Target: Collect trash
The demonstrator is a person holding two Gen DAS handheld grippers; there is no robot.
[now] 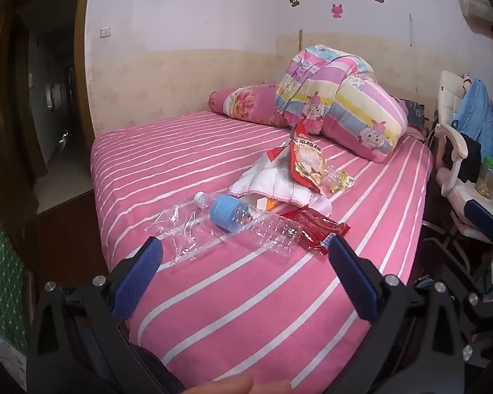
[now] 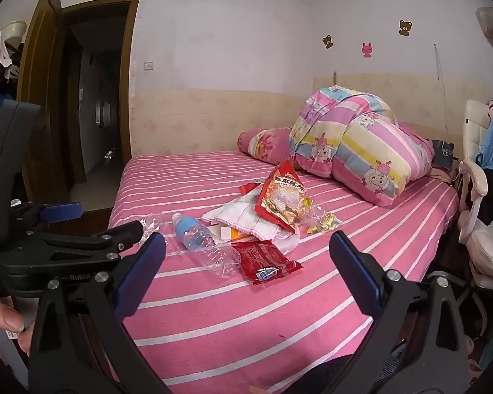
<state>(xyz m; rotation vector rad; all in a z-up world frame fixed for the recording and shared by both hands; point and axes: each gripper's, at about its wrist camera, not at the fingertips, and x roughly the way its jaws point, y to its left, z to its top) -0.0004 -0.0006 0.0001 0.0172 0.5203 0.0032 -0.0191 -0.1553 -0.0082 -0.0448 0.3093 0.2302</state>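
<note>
From the left wrist view, the left gripper [image 1: 245, 256] hangs over the near part of the bed [image 1: 213, 312] with its blue fingers [image 1: 138, 275] spread wide and nothing between them. The trash lies in a loose cluster just ahead on the pink striped sheet: a crumpled clear plastic wrapper [image 1: 184, 229] nearest the left finger, an empty water bottle [image 1: 246, 218] on its side with a blue label, and a red snack packet [image 1: 318, 228] touching the bottle's base. Behind them an orange snack bag [image 1: 305, 161] stands propped over a white cloth [image 1: 272, 184], with a small yellow candy wrapper [image 1: 341, 180] beside it. A folded quilt [image 1: 338, 105] sits at the far end.

From the right wrist view, the right gripper [image 2: 248, 256] is likewise released and empty, held back from the cluster. The bottle [image 2: 203, 241] and red packet [image 2: 264, 261] lie between its fingers in the picture, though apart from them. An orange item under the cloth [image 2: 246, 220] may be a small box; it is too hidden to say. The left gripper [image 2: 92, 226] shows at the left edge, near the clear wrapper.

No bin or bag shows in either view, and every piece appears to lie loose on the bed, so the collecting looks barely begun: all pieces remain to be picked up.
</note>
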